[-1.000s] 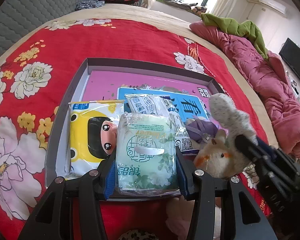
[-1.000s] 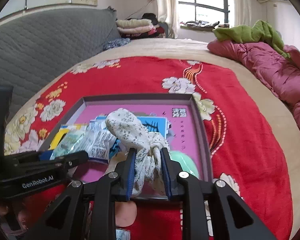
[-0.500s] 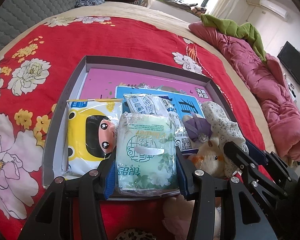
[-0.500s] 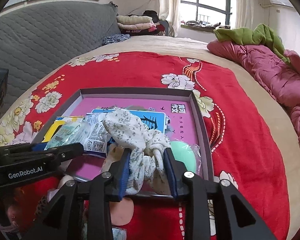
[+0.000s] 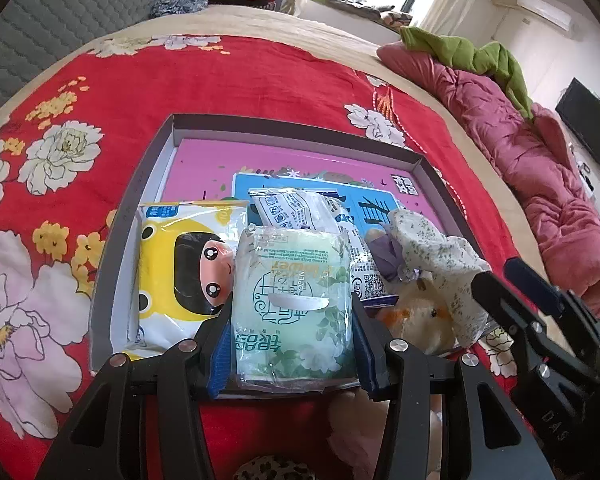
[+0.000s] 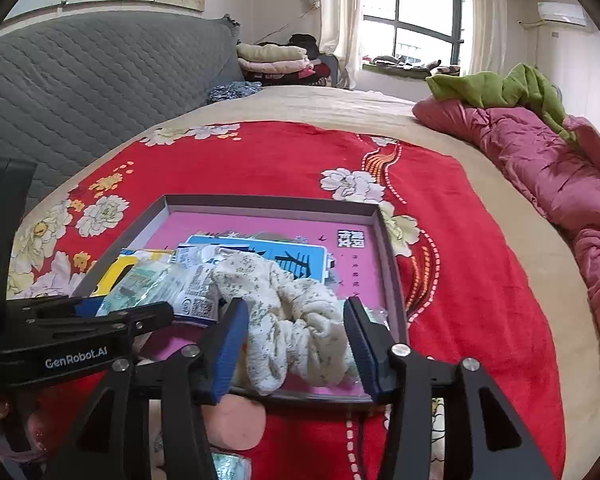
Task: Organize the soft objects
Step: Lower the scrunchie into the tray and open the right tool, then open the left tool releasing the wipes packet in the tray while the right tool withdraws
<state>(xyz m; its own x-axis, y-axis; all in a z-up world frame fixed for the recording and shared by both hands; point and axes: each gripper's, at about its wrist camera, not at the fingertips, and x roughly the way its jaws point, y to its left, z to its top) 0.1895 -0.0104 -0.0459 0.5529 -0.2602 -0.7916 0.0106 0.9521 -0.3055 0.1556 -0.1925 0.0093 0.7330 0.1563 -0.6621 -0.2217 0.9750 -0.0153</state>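
Note:
A grey-rimmed shallow box [image 5: 148,184] with a pink floor lies on the red floral bedspread. My left gripper [image 5: 294,340] is shut on a green tissue pack [image 5: 292,304] at the box's near edge, beside a yellow cartoon wipes pack [image 5: 176,276] and a white packet [image 5: 296,208]. My right gripper [image 6: 296,340] is open around a white floral plush toy [image 6: 292,320] that rests in the box's near right part. The toy also shows in the left wrist view [image 5: 432,280], with the box rim in the right wrist view [image 6: 388,240].
A pink quilt [image 6: 560,176] and green cloth [image 6: 496,88] lie along the bed's right side. A grey quilted headboard [image 6: 80,80] stands at left, folded clothes [image 6: 276,60] behind. More soft items [image 6: 236,420] lie on the bedspread just under the grippers.
My right gripper lowered the floral plush into the box and opened its jaws, letting go of it. My left gripper stayed shut on the green pack.

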